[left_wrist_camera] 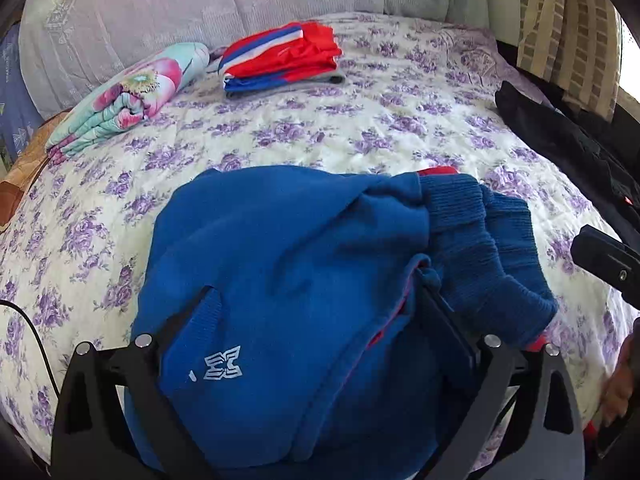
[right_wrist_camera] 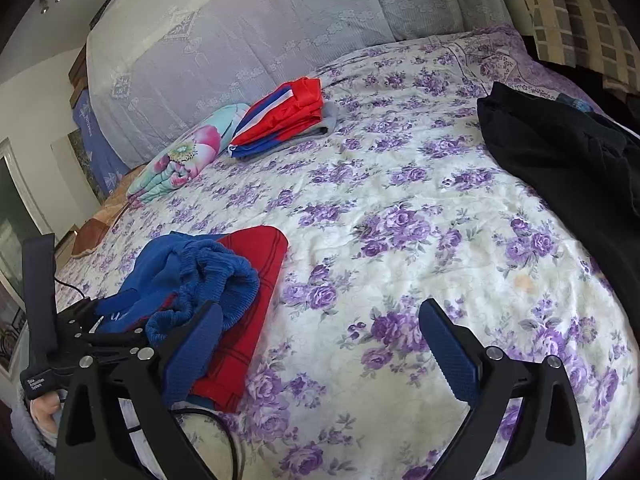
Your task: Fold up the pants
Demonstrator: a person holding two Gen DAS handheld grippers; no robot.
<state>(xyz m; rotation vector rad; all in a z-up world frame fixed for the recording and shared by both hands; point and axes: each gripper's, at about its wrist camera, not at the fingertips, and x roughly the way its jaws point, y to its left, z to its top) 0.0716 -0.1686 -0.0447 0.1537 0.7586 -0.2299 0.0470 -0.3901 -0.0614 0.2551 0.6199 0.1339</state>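
The blue fleece pants (left_wrist_camera: 288, 264) with red lining and ribbed cuffs (left_wrist_camera: 492, 248) lie bunched on the floral bedspread (left_wrist_camera: 304, 128). My left gripper (left_wrist_camera: 316, 320) has its fingers wide apart around the bundle, with the cloth filling the gap between them. In the right wrist view the same pants (right_wrist_camera: 208, 280) lie at the left, blue on top of red. My right gripper (right_wrist_camera: 320, 344) is open and empty over bare bedspread to the right of the pants. The left gripper's body (right_wrist_camera: 80, 340) shows at the left edge there.
A folded stack of red, blue and grey clothes (left_wrist_camera: 280, 60) and a folded floral blanket (left_wrist_camera: 128, 100) lie near the headboard (left_wrist_camera: 160, 12). A black garment (right_wrist_camera: 560, 160) lies at the bed's right side. A black cable (right_wrist_camera: 216, 432) runs near the front edge.
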